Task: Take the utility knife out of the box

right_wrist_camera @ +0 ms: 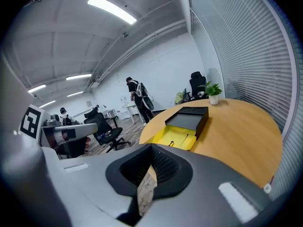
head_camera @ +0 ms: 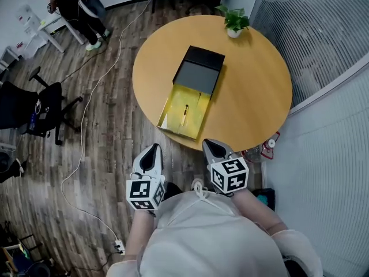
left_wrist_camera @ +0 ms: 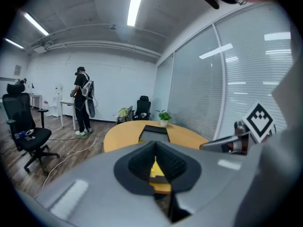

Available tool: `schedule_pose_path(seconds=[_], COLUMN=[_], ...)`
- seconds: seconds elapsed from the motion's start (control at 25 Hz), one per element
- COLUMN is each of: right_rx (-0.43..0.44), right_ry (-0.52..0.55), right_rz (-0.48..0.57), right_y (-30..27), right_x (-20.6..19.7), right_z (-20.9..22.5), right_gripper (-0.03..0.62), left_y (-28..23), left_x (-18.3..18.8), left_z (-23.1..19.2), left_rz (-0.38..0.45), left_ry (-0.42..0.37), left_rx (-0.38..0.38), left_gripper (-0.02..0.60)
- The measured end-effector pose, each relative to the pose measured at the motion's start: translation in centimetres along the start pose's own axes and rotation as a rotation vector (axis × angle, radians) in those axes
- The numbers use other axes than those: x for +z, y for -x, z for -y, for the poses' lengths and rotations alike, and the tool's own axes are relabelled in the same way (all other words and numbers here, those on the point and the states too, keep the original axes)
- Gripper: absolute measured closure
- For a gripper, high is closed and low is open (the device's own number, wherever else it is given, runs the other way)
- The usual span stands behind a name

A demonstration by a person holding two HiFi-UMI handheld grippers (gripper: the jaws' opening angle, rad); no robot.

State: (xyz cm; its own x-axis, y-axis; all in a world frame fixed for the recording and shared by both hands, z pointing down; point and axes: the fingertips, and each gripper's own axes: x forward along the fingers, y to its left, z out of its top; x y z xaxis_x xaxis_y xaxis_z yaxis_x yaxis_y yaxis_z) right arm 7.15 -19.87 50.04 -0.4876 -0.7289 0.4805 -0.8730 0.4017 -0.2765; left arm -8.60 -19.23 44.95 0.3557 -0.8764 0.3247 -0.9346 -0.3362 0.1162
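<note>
Left gripper (head_camera: 153,150) and right gripper (head_camera: 211,145) are closed, empty; open one over box (head_camera: 203,118), then pinch knife (head_camera: 185,113) across handle.

Smooth wooden table (head_camera: 253,97); matt black box (head_camera: 207,57); wood-plank floor (head_camera: 104,131).

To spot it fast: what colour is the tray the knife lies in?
Yellow tray, clearest in the head view.

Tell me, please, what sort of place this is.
Probably an office meeting area: a round wooden table, a black swivel chair nearby, and a glass partition with blinds.
</note>
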Motion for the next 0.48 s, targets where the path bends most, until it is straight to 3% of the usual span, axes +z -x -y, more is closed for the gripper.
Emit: schedule_pose_path(seconds=[0.2,0.48], right_rx=[-0.072,-0.202], right_ry=[-0.051,-0.123], right_rz=[-0.024,-0.017], right_y=[-1.9,-6.3], right_x=[0.3,2.2], right_z=[2.6,5.2], right_gripper=[0.594,0.594], left_y=[-4.7,-11.8], left_x=[0.4,2.4], left_z=[-0.3,-3.4], left_rz=[-0.031,-0.069], left_ry=[0.026,-0.038], left_rx=[-0.087,-0.208], left_gripper=[0.575,0.575])
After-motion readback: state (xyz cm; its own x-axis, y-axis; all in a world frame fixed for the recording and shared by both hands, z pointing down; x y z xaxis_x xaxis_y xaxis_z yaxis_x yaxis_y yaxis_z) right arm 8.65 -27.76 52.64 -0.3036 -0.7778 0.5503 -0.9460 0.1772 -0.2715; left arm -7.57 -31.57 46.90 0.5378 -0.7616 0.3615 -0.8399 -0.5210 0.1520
